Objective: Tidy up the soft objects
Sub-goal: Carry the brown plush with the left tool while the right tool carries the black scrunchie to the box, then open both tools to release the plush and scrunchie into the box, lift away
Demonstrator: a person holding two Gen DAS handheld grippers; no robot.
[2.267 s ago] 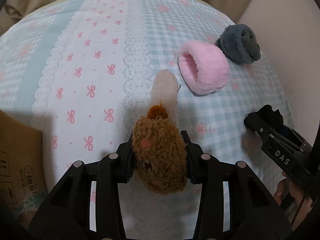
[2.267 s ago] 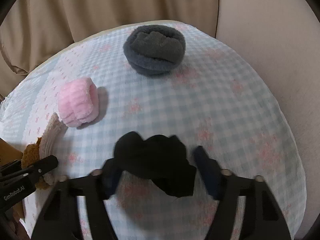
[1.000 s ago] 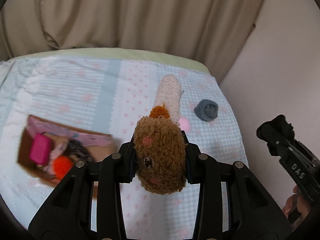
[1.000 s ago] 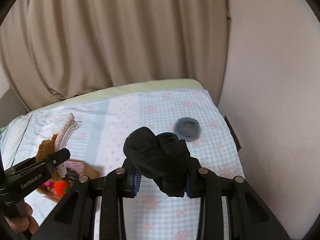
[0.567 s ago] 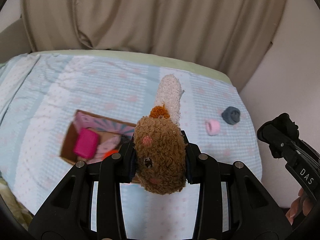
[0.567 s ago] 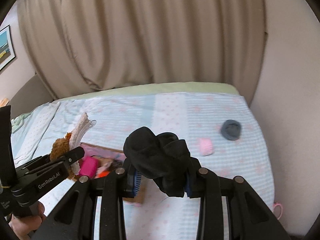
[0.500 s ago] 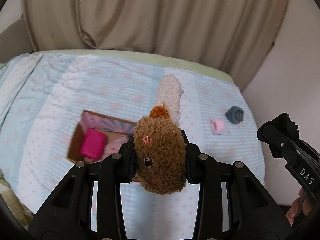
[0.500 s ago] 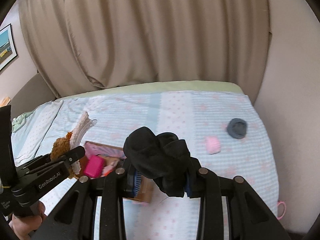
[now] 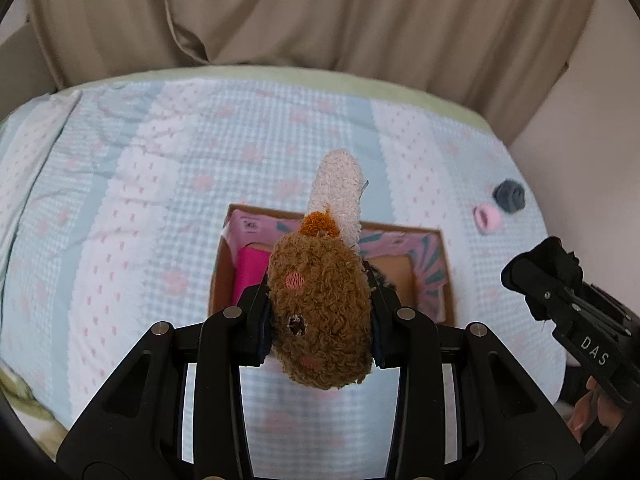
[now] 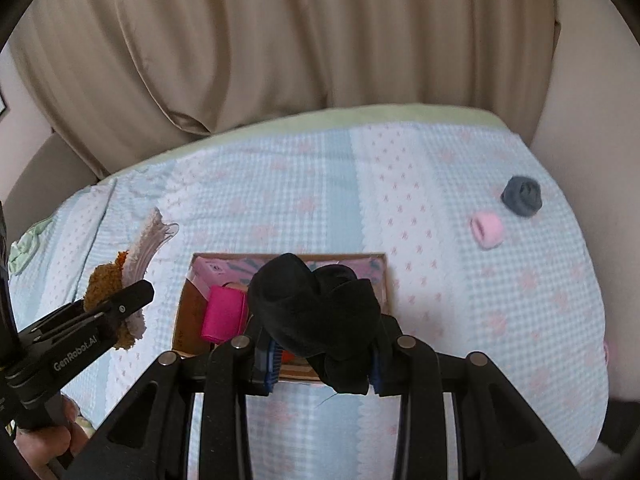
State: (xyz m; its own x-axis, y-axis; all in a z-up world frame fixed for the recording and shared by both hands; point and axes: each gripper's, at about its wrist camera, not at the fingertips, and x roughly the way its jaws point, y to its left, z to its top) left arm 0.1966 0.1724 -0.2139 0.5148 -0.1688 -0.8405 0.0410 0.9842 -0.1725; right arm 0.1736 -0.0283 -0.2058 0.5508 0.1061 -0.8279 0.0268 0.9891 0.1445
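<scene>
My left gripper (image 9: 318,318) is shut on a brown and cream plush toy (image 9: 320,312), held in the air over a cardboard box (image 9: 446,280) on the bed. My right gripper (image 10: 320,354) is shut on a black rolled sock (image 10: 316,316), also above the box (image 10: 182,316). The box holds a magenta soft item (image 10: 222,318) and other soft things. A pink fuzzy roll (image 10: 486,232) and a dark grey rolled sock (image 10: 522,196) lie on the bed at far right. The right gripper with its sock also shows in the left wrist view (image 9: 538,272), and the left gripper in the right wrist view (image 10: 120,308).
The bed has a light blue and white checked cover (image 9: 140,200) with pink bows. Beige curtains (image 10: 280,40) hang behind the bed. A wall (image 10: 592,100) runs along the bed's right side.
Both grippers rose from the bed with their loads and moved left. The box has come from the left to sit under both grippers. The pink roll and grey sock stayed on the bed.
</scene>
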